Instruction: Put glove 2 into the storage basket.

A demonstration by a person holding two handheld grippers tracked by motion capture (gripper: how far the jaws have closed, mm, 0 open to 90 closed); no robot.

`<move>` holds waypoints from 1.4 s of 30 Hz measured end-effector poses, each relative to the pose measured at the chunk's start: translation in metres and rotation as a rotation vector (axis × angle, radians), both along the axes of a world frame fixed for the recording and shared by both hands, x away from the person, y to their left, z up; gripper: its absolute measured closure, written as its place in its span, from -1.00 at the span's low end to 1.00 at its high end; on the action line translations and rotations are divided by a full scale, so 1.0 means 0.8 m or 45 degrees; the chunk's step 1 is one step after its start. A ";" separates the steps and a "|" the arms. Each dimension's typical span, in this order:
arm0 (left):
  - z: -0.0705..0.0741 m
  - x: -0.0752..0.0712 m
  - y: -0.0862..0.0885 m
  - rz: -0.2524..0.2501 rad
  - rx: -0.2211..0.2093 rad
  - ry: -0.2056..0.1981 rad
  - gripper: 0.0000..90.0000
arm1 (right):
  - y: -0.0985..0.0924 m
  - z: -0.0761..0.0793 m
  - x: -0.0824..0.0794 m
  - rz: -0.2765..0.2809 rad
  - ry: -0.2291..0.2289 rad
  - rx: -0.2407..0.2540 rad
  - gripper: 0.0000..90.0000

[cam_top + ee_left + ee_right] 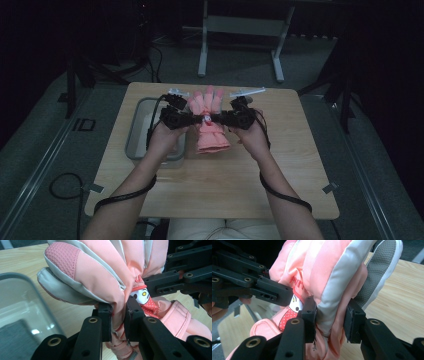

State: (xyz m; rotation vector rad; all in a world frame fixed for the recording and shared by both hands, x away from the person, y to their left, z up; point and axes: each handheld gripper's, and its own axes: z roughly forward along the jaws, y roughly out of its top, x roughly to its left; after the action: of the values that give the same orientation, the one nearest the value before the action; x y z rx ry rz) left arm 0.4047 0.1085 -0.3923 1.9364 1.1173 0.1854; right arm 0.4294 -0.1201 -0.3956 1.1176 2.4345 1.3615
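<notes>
Pink padded glove (209,122) with grey-white trim, held up above the worktop (280,160) near its far middle, fingers pointing away from the person, cuff hanging toward them. Cartoon patch with red dotted fabric (146,302) at the wrist area, just beside red lettering. Textured pink panel (66,261) on one finger in the left gripper view; grey textured panel (378,267) on an outer finger in the right gripper view. Pinched from both sides: left hand-held gripper (117,315) clenched on a thin fold of the glove's edge, pads pressed close together; right hand-held gripper (329,315) grasping a thicker fold of pink and grey fabric on the opposite edge, jaws standing wider. Both met at the glove's middle in the high view, left hand-held gripper (175,117), right hand-held gripper (240,117), cables trailing back along the forearms. Clear plastic bin (137,130) sat on the worktop to the left, just beside and partly under the left hand. Grey frame legs (202,45) stood on the floor beyond the far edge.
</notes>
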 end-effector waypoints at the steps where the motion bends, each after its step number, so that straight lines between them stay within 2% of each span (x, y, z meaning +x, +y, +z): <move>1: 0.002 -0.001 0.004 0.006 0.002 -0.007 0.73 | 0.005 0.002 0.000 0.007 -0.004 -0.002 0.47; 8: 0.012 -0.008 0.034 0.068 0.003 -0.026 0.73 | 0.038 0.014 0.005 0.056 -0.027 -0.010 0.47; 13: 0.013 -0.012 0.057 0.109 -0.003 -0.019 0.73 | 0.064 0.017 0.009 0.087 -0.025 -0.017 0.47; 19: 0.014 -0.017 0.084 0.147 -0.003 -0.017 0.73 | 0.092 0.019 0.011 0.121 -0.027 -0.029 0.47; 34: 0.017 -0.035 0.141 0.247 0.037 -0.002 0.73 | 0.158 0.018 0.014 0.213 -0.010 -0.032 0.47; 42: 0.015 -0.046 0.166 0.298 0.019 0.000 0.73 | 0.191 0.020 0.011 0.253 -0.013 -0.050 0.47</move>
State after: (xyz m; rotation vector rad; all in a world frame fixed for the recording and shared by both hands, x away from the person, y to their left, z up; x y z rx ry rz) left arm 0.3679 0.2416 -0.3802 1.8151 1.3448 0.3209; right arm 0.4385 0.0326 -0.3794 0.8774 2.6115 1.3605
